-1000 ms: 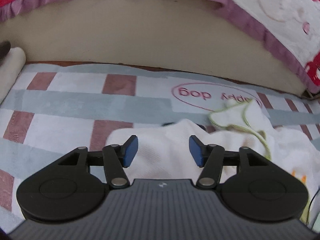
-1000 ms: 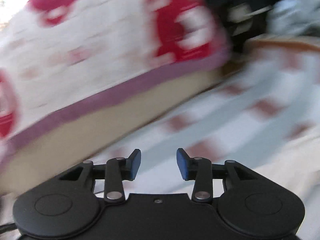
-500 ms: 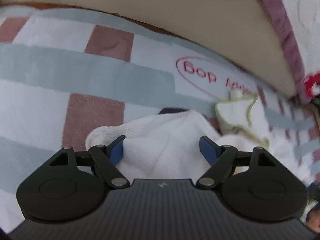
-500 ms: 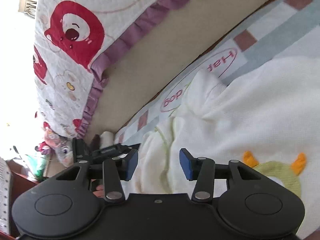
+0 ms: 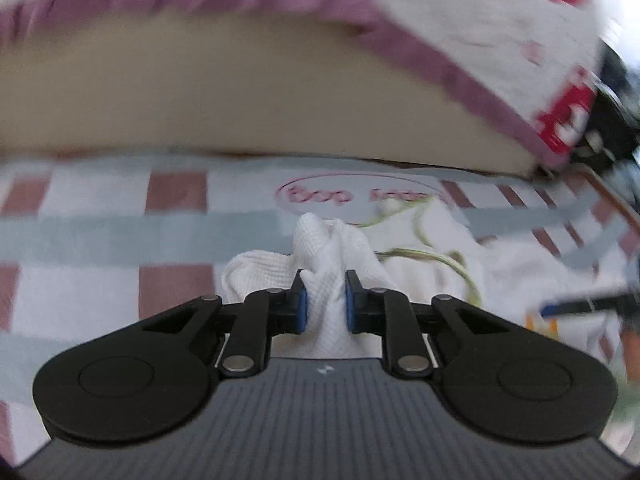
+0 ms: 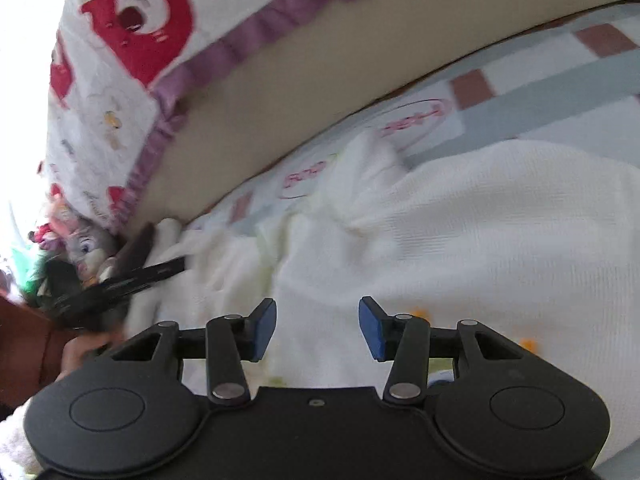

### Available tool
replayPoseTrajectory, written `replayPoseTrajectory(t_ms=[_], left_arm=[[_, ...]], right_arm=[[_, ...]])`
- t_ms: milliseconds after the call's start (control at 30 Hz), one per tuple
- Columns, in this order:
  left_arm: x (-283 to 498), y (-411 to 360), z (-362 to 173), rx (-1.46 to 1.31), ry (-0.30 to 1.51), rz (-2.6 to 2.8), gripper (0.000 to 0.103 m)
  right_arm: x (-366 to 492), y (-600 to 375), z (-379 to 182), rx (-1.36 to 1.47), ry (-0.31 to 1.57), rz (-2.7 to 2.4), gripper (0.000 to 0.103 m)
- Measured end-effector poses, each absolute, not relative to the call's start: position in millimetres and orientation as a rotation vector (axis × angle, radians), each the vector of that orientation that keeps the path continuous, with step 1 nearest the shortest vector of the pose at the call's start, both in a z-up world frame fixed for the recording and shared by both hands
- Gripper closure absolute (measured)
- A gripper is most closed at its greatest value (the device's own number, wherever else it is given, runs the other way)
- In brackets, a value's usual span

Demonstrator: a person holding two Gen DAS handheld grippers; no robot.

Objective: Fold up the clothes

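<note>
Left wrist view: left gripper (image 5: 323, 307) jaws closing on white garment (image 5: 320, 248) over checked bedsheet (image 5: 120, 224); right gripper (image 6: 317, 328) jaws apart.

Your right tool (image 6: 317, 328): blue pads apart, nothing between them, hovering over the white garment (image 6: 460, 240).
Garment: you see waffle-knit cloth, rumpled, with small orange marks near your right pad and a bunched peak toward the bedsheet's oval print.
Bedsheet (image 6: 560, 76): checked in grey, white and dull red.
Quilt (image 6: 120, 40): white with red cartoon figures and a purple frill, hanging over a beige panel.
Your left tool (image 6: 160, 270): blurred, reaching onto the garment's left edge.
Far left: plush toys (image 6: 80, 240), a hand (image 6: 80, 354) below.
</note>
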State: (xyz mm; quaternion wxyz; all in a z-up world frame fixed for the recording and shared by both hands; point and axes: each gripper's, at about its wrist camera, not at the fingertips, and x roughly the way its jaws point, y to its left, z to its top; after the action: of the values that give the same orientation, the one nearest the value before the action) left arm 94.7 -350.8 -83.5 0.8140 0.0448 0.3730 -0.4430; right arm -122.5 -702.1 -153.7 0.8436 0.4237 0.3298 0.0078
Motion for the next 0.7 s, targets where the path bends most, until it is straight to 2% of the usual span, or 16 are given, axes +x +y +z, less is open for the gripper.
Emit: replayPoseTrajectory(t_ms=[100,200,233,333,433,600,667,700], left_arm=[[61,-351,-66,0.152,0.740,-1.027,0.090],[39,-352,-54,0.151,0.737,-1.077,0.092],[36,-352,-50,0.150,0.740,-1.086,0.097],[39,-344,-45,0.078,0.790,-1.096,0.102],[34,-339,-52,0.056,0.832,-1.084,0.102],[20,-340,-79,0.089,0.940,-1.029,0.102],[10,-339,-75,0.168,0.905,-0.983,0.101],[3,-339,-71,0.218,0.871,-0.923,0.097]], right_arm=[[-126,-709,-164,0.982,0.689,0.032,0.051],[-123,-694,-153,0.914,0.716,0.081,0.050],[-124,-689,-147,0.879,0.724,0.102,0.050],[-134,-679,-124,0.817,0.699,0.131,0.050],[-153,-674,-103,0.887,0.595,0.150,0.048],[-166,-643,-80,0.963,0.453,0.136,0.036],[-168,-632,-76,0.987,0.412,0.110,0.033],[-168,-626,-75,0.985,0.400,0.096,0.030]])
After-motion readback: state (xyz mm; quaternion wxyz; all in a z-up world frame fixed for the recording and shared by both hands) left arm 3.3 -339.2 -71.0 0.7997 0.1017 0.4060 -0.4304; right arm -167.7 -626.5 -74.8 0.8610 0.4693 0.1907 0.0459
